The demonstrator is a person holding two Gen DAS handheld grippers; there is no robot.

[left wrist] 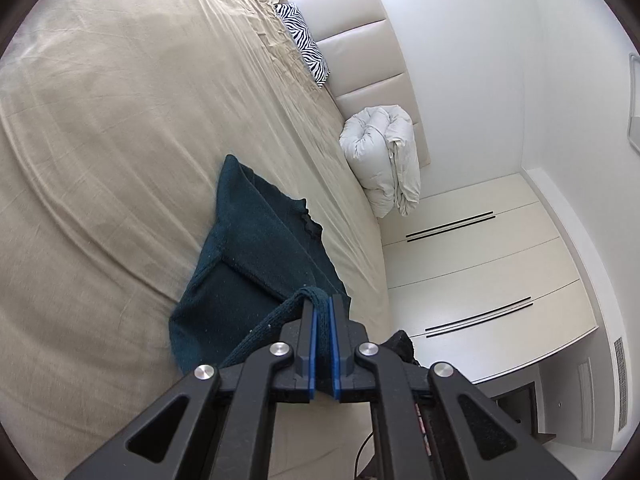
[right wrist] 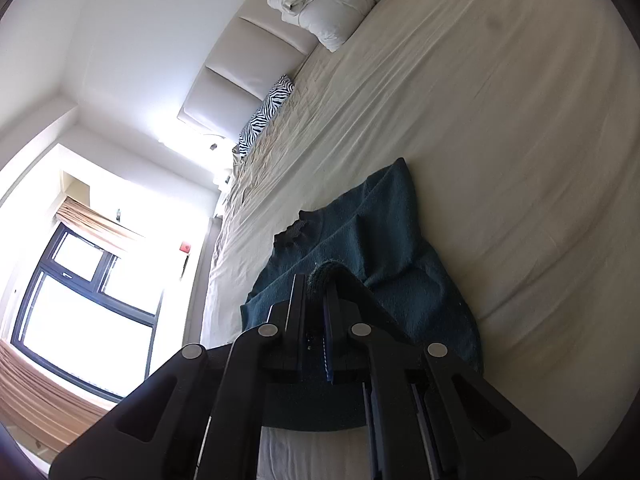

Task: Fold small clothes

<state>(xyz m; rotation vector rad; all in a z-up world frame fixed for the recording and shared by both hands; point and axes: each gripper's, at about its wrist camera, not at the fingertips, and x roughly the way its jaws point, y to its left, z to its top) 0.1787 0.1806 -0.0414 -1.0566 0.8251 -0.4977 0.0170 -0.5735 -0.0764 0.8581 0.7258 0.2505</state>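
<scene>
A dark teal knitted garment [left wrist: 248,248] is being held over the beige bed [left wrist: 100,140], its far part lying on the sheet and its near hem being lifted off it. The hem is being pinched by the left tongs [left wrist: 323,304], whose blue pads are pressed together on a fold of the knit. In the right wrist view, another bunch of the same garment [right wrist: 360,248] is being gripped by the right tongs [right wrist: 316,284], the jaws closed tightly on the cloth. A small dark frilled neckline is being shown at the garment's far edge, towards the headboard. Far off, at the head of the bed, a rolled white duvet [left wrist: 384,156] is being propped against the padded headboard [left wrist: 360,52], and a zebra-patterned cushion [left wrist: 304,44] is lying beside it. White wardrobe doors [left wrist: 480,264] are being seen right of the bed in the left wrist view, and a bright window [right wrist: 80,300] in the right wrist view.
</scene>
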